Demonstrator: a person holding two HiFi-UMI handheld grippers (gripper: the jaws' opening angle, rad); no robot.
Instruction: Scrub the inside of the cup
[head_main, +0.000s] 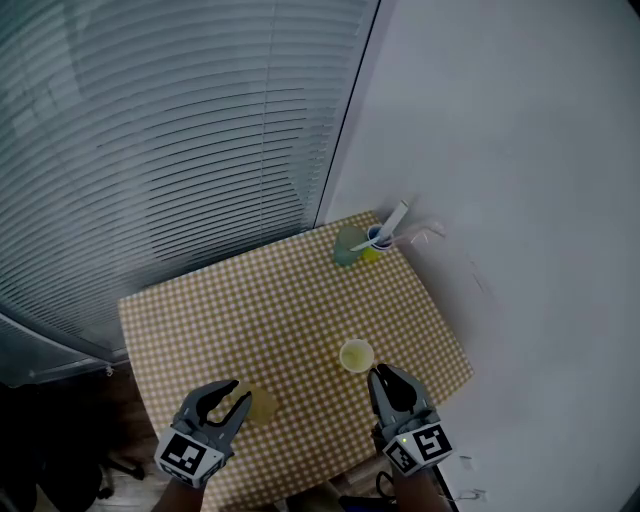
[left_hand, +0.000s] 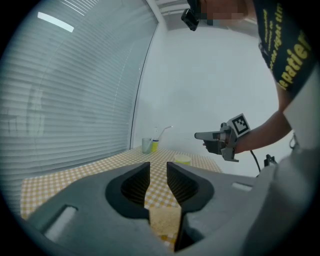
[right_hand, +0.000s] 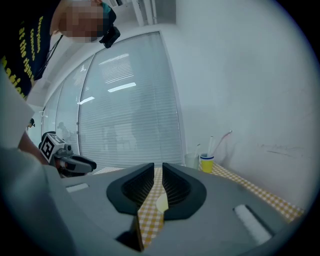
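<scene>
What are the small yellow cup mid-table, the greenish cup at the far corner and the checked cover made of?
Yellow cup: probably paper or thin plastic. It looks matte and evenly coloured, with a thin rim.
Greenish cup: likely plastic, since it is pale and translucent.
Checked cover: cloth or vinyl, I can't tell which. It lies flat and matte, in yellow-and-white checks.

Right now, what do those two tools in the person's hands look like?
Both are grey plastic. The left gripper and the right gripper each have two dark, curved, ribbed jaws, and each carries a cube with black-and-white square markers. A black cable trails from the right one. The person wears a dark shirt with yellow lettering.
</scene>
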